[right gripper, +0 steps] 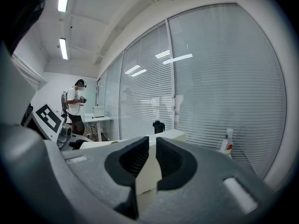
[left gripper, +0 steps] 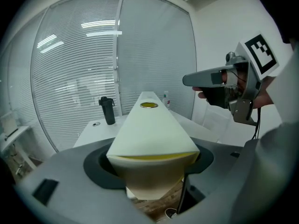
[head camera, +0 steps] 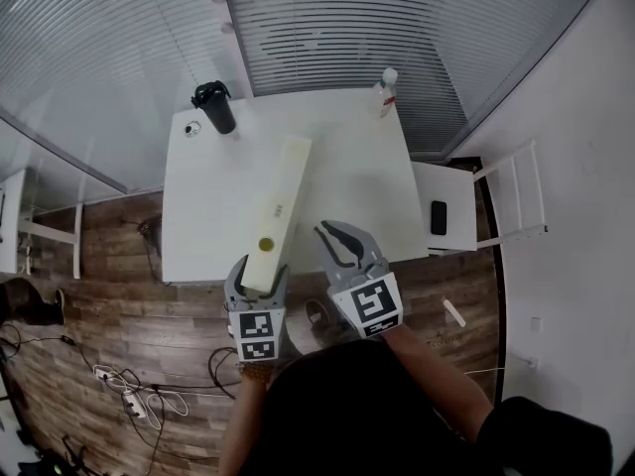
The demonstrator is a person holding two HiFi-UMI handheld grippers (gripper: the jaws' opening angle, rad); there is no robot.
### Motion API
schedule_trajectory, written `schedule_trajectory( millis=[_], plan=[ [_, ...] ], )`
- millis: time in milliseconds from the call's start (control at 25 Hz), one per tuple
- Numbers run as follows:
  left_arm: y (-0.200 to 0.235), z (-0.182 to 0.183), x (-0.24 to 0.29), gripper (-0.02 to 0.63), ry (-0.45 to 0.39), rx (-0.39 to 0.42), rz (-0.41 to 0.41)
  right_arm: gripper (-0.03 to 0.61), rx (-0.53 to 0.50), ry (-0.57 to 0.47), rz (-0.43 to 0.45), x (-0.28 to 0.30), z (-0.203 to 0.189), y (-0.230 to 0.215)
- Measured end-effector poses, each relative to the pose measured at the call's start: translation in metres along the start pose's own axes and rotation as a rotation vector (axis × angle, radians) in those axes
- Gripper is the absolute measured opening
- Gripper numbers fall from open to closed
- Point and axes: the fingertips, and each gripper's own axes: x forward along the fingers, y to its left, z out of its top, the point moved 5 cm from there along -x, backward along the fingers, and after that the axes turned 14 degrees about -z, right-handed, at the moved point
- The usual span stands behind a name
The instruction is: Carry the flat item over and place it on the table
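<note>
Board (head camera: 278, 201): long, flat, pale cream with a matte face. Its cut end shows a yellowish core along the edge. A small round yellow disc (head camera: 265, 244) sits on the top face near the held end.

Left gripper (head camera: 260, 274): grey jaws closed on the near end of the board, gripping it from either side. The board runs away from the person and reaches out over the white table (head camera: 357, 186), angled across it. Whether its far end touches the tabletop, I cannot tell.

Right gripper (head camera: 335, 238): just beside the board, at the table's near edge. Its jaws are a narrow slit apart, and the ribbed black pads have nothing between them.

Table top is smooth, white and rectangular. At its far edge stand a black cylindrical flask (head camera: 215, 107) with a lid on the left and a white plastic bottle (head camera: 385, 89) with a red label on the right. Floor (head camera: 109, 315) is brown wood-grain planks. Slatted white blinds (head camera: 337, 28) hang behind the table.
</note>
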Motion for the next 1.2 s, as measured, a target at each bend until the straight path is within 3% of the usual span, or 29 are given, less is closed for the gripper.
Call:
schedule_trajectory(
  millis=[200,680,1040,1200],
  plan=[
    [-0.002,-0.003,-0.005,0.325,-0.034,-0.024,-0.006,0.043,-0.003,0.009,0.012,0.002,-0.003,0.004],
    [0.021,0.0,-0.01,0.319,-0.149,-0.236,0.017,0.043,-0.033,0.032,0.036,0.006,-0.009,0.016],
    [0.026,0.002,-0.006,0.316,-0.194,-0.256,0.014,0.043,-0.03,0.044,0.041,0.011,-0.011,0.019],
    [0.029,0.001,-0.005,0.311,-0.225,-0.338,-0.001,0.043,-0.032,0.047,0.039,0.01,-0.011,0.019]
  ],
)
